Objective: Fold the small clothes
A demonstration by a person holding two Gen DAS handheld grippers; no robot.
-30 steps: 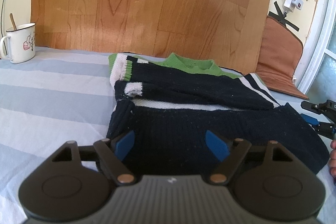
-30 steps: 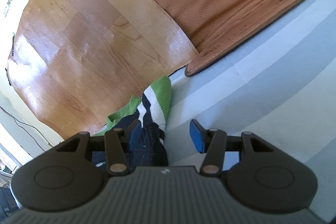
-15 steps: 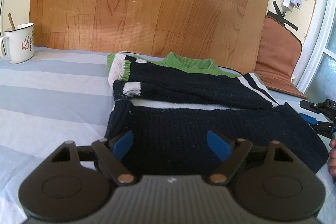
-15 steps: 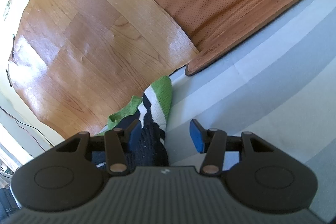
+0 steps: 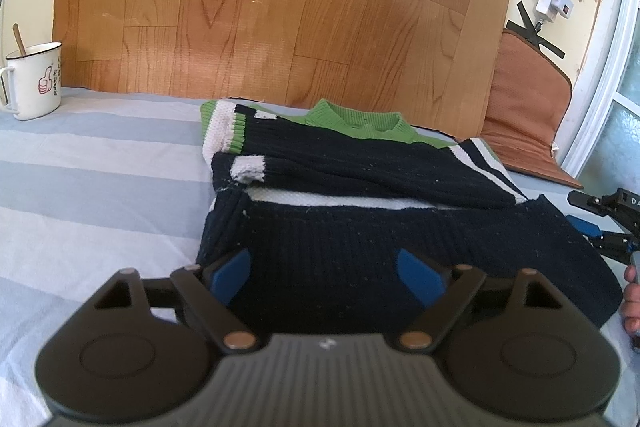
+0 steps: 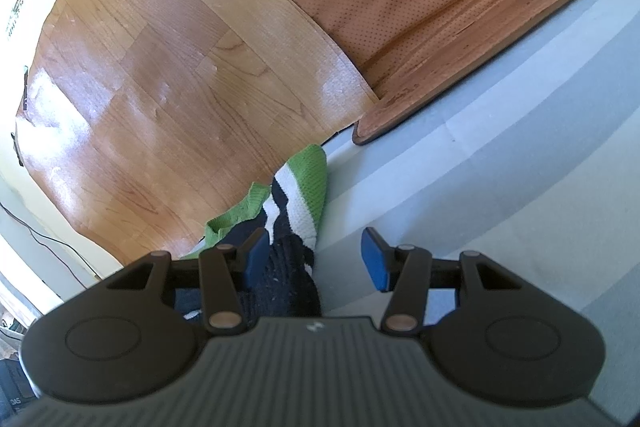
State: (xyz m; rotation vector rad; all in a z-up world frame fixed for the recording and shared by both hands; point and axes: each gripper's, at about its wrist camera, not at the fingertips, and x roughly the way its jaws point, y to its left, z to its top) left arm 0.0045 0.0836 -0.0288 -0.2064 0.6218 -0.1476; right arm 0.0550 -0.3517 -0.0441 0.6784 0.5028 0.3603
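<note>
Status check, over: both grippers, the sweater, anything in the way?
Left gripper opening over the sweater hem, nothing pinched. Right gripper open at its right edge. Sweater half folded, sleeves across. Mug far left, clear.

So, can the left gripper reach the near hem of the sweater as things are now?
Probably yes. The left gripper hangs right over the near hem of the sweater, its jaws opening with the dark knit between them, and nothing lies in the way.

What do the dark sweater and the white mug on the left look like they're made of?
Navy, white and green sweater: chunky knit yarn, probably wool or acrylic; ribbed rows and pale lint show. White mug with dark rim: likely enamelled metal, given the glossy coat and thin dark-edged lip.
</note>
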